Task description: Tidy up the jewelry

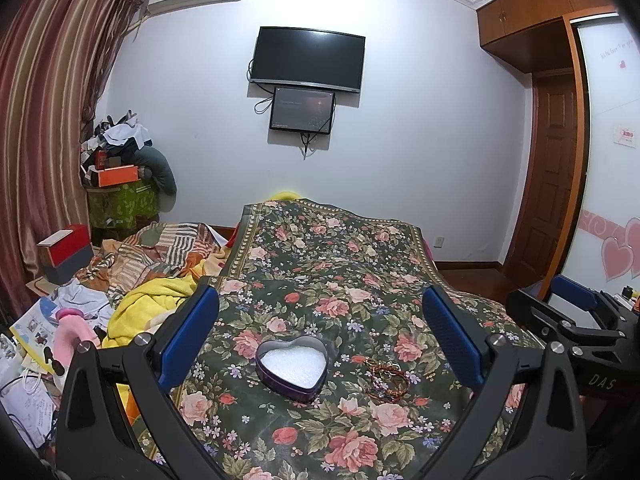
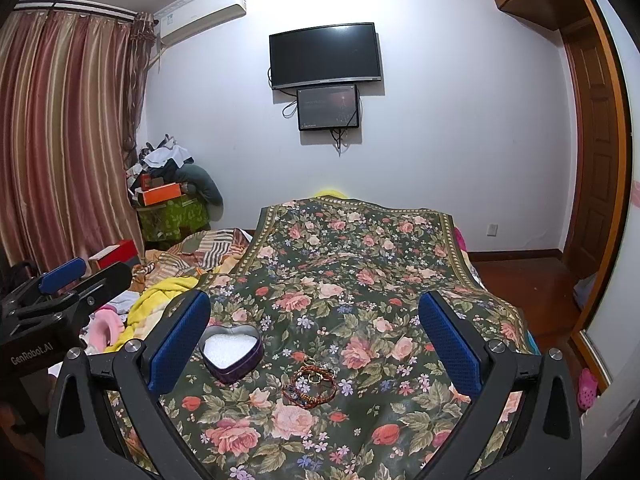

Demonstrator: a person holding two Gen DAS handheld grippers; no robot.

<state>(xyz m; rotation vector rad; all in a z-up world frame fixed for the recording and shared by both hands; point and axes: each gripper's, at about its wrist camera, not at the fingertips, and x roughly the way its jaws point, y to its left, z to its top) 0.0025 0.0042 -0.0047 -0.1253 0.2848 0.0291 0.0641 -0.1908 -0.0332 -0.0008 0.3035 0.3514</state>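
Note:
A purple heart-shaped tin with white lining lies open on the floral cloth. Just right of it sits a small heap of braided bracelets and rings. My left gripper hovers above the tin, open, nothing between its blue pads. In the right wrist view the tin is at the left and the bracelets lie near the middle, below my open right gripper. Each gripper shows at the edge of the other's view, the right gripper and the left gripper.
A yellow blanket, striped bedding and loose papers crowd the left of the cloth. Boxes and clothes pile up by the curtain. A television hangs on the far wall. A wooden wardrobe and door stand at the right.

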